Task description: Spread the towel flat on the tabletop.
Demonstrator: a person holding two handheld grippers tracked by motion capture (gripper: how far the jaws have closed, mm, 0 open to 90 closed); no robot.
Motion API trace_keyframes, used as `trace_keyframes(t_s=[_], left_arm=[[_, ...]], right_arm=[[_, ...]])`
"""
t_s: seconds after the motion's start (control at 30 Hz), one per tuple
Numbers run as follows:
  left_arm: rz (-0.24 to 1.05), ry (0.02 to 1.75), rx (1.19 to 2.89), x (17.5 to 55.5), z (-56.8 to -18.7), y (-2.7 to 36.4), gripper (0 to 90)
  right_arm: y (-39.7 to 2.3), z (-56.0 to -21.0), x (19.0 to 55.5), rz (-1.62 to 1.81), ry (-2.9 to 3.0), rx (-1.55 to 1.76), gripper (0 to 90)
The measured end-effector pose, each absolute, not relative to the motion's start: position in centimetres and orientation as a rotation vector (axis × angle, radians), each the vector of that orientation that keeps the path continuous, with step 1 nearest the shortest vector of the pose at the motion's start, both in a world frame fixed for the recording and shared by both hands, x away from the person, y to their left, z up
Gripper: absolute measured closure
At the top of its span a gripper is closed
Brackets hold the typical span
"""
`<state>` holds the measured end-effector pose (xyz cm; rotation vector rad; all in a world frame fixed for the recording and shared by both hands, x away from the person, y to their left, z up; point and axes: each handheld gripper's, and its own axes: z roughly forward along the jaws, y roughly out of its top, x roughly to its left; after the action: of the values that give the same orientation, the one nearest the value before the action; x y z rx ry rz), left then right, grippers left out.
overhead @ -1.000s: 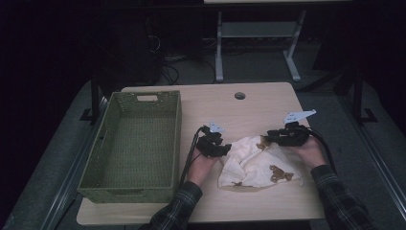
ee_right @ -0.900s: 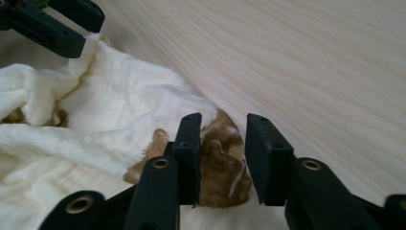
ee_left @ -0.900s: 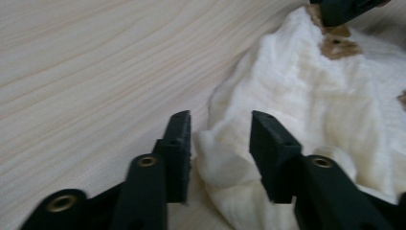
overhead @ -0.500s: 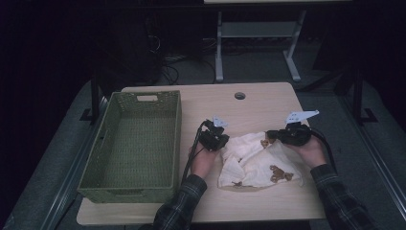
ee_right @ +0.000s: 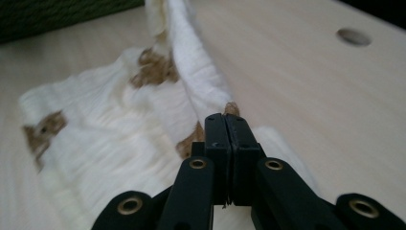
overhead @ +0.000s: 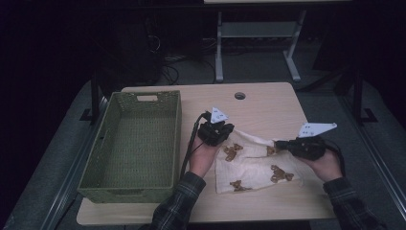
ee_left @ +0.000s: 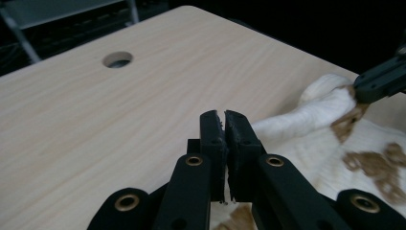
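We hold the cream cloth with brown bear prints (overhead: 253, 163) near the right of the pale wooden table (overhead: 268, 103), left gripper (overhead: 224, 136) and right gripper (overhead: 278, 143) each clenched on a far corner; next, we judge, lift it toward the green woven basket (overhead: 136, 139) at left

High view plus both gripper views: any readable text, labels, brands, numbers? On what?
No readable text.
Grey plates on the left tool and right tool: small dots, no characters legible.
Cloth: brown figures, no words.
Basket, table: unmarked.
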<state>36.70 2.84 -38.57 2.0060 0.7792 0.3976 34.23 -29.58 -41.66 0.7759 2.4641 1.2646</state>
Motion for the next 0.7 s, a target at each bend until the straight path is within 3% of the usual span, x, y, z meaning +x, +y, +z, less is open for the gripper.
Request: trace_keyframes(t_s=[0.33,0.7], left_arm=[[0.245,0.724,2.102,33.6,-41.3,2.5,86.2],[0.152,0.707,2.187,32.5,-43.5,2.0,85.7]], right_arm=[[-30.0,-45.4,30.8,1.193,2.617,0.838,88.3],[-30.2,-46.5,29.5,1.167,2.67,0.866,85.5]])
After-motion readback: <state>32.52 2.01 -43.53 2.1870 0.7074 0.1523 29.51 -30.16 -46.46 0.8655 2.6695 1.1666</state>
